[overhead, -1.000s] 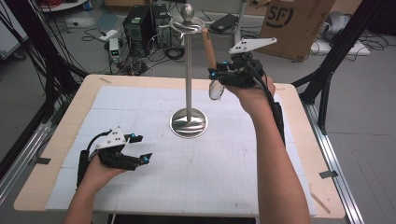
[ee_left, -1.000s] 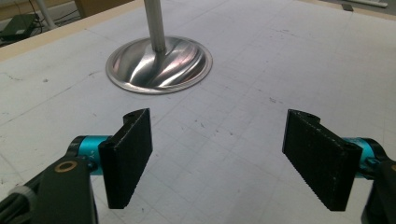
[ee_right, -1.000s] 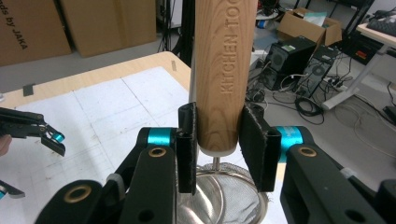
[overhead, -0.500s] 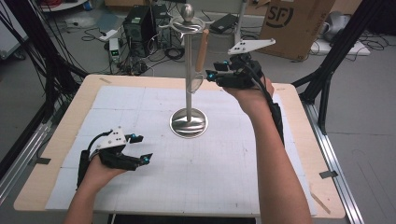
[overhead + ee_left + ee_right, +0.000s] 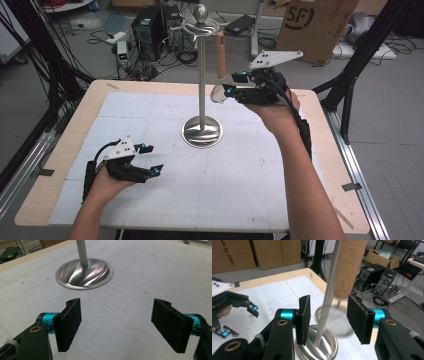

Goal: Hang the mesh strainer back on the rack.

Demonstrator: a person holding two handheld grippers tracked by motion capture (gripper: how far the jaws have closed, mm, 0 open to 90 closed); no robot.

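Stand [image 5: 201,131]: a steel pole on a round base, near the middle of the bench [image 5: 70,145] — hooks at its top carry hanging things.
Hanging tool [image 5: 220,55]: a wooden-handled utensil with a round, clear-looking head, hung from the stand's top at about 1 o'clock of the pole — so it dangles free.
Right gripper [image 5: 227,85]: raised at the tool's head, jaws just been opening; the pads stand clear of the handle, which hangs between them — a release, I judge.
Left gripper [image 5: 150,159]: resting low at 8 o'clock of the base, jaws wide apart, empty — idle.
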